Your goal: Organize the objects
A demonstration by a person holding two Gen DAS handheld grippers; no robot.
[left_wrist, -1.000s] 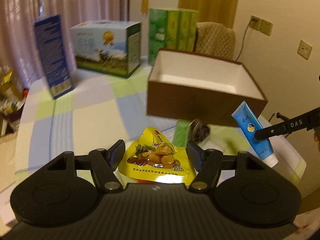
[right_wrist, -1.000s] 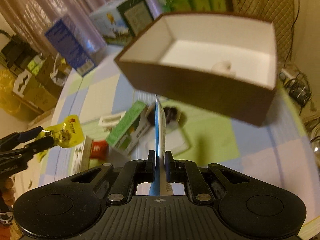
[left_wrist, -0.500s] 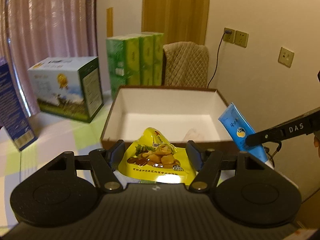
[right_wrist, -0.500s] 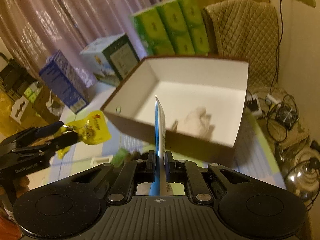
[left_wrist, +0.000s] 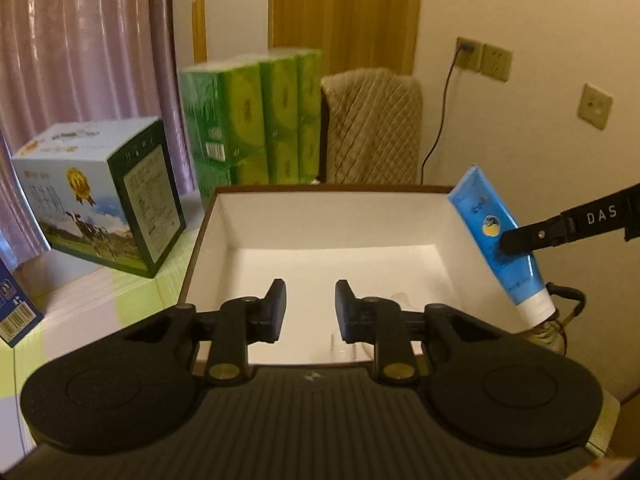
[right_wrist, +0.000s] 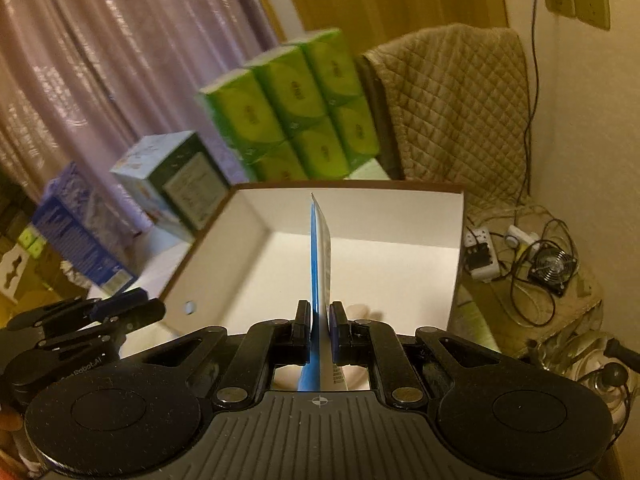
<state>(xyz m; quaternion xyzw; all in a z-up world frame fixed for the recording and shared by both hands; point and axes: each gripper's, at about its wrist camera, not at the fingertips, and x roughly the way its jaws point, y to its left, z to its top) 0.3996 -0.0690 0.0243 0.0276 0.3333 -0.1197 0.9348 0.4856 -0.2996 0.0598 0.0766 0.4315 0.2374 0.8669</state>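
- One blue tube stands edge-on at frame centre, clamped between the right gripper fingers, above the white-lined box.
- Left gripper: fingers apart, empty, over the box's near wall, lower centre.
- Judgement: lower the tube well inside the walls before letting go; a high release risks it tipping over the rim.
- Green tissue packs sit behind, upper centre.

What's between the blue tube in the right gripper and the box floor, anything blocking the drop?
Nothing visible. The right gripper holds the blue tube over the open brown box, near its right wall. The floor looks mostly bare; a pale item sits near the front. The left gripper hangs open, off to the side.
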